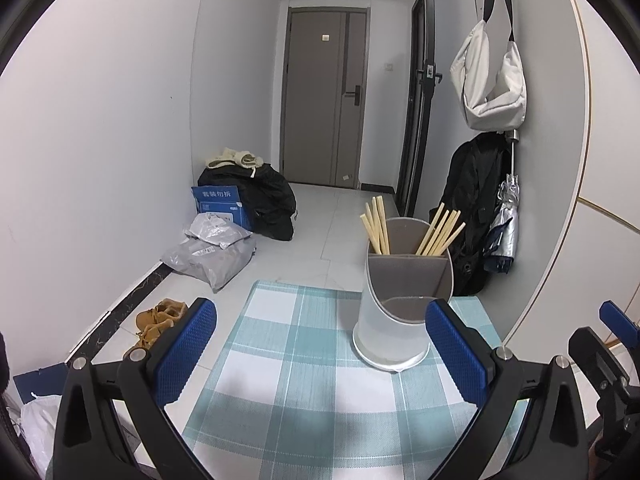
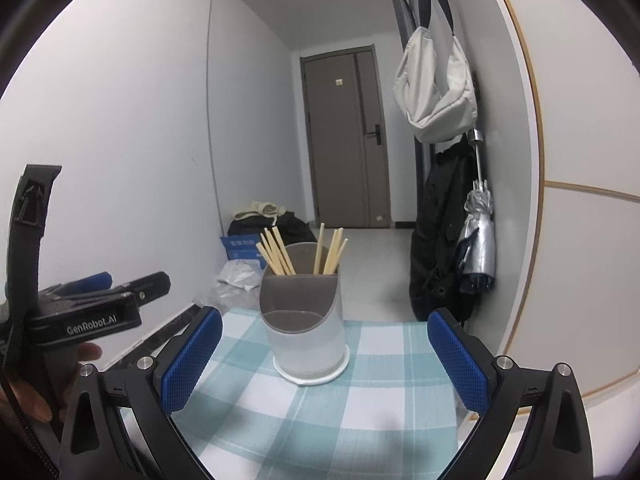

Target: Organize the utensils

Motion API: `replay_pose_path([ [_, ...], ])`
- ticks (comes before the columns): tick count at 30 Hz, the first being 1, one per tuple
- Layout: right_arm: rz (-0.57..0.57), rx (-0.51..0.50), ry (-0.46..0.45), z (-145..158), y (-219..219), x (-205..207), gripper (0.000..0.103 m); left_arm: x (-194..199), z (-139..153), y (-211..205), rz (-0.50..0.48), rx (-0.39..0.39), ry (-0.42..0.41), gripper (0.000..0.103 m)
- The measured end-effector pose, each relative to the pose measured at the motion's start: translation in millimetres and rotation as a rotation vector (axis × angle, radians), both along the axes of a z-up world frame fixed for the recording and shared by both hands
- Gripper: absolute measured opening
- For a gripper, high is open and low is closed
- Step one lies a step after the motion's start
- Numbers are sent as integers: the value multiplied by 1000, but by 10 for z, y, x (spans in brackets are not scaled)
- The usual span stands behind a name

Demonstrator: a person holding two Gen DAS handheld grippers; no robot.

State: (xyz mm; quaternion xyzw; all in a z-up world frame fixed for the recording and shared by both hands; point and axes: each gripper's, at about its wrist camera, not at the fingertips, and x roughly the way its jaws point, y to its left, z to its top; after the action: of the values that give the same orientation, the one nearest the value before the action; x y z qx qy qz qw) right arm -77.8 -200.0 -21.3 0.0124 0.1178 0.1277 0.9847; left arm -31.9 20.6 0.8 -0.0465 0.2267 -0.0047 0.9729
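A translucent white utensil holder (image 1: 394, 320) with a grey divided insert stands on a blue-and-white checked tablecloth (image 1: 288, 380). Several wooden chopsticks (image 1: 378, 226) lean in its two rear compartments; the front compartment looks empty. My left gripper (image 1: 320, 352) is open just short of the holder, nothing between its blue pads. In the right wrist view the same holder (image 2: 304, 328) and chopsticks (image 2: 280, 254) sit straight ahead, and my right gripper (image 2: 324, 354) is open and empty in front of it. The left gripper's body (image 2: 92, 312) shows at the left, held by a hand.
The table's far edge (image 1: 304, 286) drops to a tiled floor with parcels (image 1: 212, 254), a blue box (image 1: 222, 204), dark bags and brown shoes (image 1: 160, 320). On the right wall hang a white bag (image 1: 488, 80), a black coat and a folded umbrella (image 1: 502, 236). A closed door (image 1: 324, 96) lies beyond.
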Motion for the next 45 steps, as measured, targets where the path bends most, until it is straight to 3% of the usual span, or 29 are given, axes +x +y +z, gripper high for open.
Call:
replay_pose_path([
  [22, -46, 27, 46, -89, -69, 49, 103, 40, -175, 38, -5, -25, 44, 102],
  [30, -46, 1, 36, -93, -49, 38, 103, -11, -148, 33, 5, 1, 4, 102],
  [45, -35, -40, 33, -119, 32, 21, 103, 1, -165, 34, 16, -1, 37, 102],
])
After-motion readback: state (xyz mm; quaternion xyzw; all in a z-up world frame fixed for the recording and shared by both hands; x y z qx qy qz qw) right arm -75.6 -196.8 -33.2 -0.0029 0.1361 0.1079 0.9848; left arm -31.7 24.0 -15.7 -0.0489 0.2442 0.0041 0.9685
